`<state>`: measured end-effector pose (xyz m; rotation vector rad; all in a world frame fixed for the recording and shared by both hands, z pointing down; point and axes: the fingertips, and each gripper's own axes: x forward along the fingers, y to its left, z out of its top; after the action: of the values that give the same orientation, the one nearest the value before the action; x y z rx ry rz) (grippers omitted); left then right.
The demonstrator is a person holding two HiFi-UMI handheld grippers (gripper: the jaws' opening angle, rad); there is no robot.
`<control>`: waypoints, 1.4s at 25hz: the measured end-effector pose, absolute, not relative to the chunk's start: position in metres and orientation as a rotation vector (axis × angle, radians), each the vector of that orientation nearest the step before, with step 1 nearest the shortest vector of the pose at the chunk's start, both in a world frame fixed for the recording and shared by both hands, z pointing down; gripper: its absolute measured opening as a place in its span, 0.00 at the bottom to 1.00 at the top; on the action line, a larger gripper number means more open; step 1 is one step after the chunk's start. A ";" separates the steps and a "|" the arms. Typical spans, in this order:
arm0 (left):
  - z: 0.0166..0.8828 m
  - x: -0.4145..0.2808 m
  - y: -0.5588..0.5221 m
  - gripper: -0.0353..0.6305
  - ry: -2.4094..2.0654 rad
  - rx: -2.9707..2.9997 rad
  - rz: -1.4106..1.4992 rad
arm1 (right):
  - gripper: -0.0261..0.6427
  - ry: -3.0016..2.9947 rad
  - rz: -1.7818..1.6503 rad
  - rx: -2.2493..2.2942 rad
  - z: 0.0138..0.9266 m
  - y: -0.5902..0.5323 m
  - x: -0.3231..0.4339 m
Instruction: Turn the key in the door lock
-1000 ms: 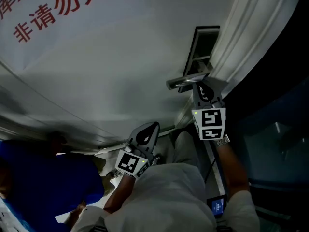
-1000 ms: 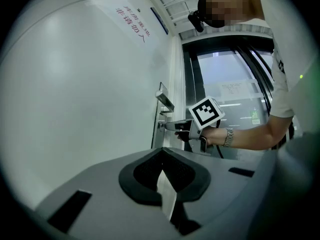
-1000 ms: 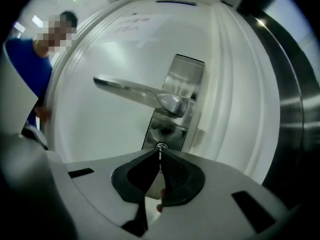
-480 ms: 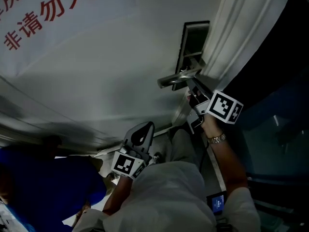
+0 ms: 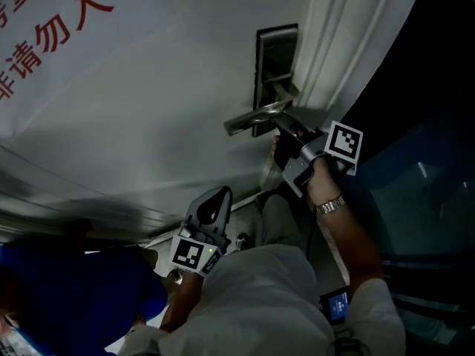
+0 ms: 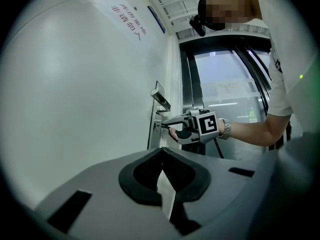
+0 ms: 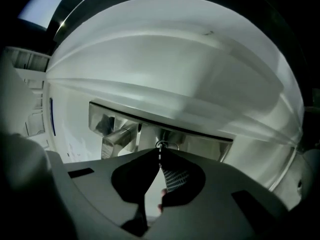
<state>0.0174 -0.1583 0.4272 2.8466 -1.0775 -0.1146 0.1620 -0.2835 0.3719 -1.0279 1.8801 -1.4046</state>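
Tightly, the right hand-held gripper (image 5: 280,123) clamps a thin metal key (image 7: 160,155) at the lock (image 7: 200,143).

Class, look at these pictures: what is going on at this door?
A person stands at a white door with a gripper in each hand. The right gripper is shut on the key, which sits in the lock plate just below the lever handle. The left gripper hangs back from the door, jaws together and empty.
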 end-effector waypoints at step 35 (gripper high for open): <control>0.423 0.021 -0.170 0.06 -1.073 2.848 -0.124 | 0.16 2.742 1.233 -2.395 0.364 -0.278 0.137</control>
<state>0.0205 -0.1698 0.4233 2.8483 -1.0726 -0.1241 0.1374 -0.2778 0.3642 -2.3947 2.7415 1.2327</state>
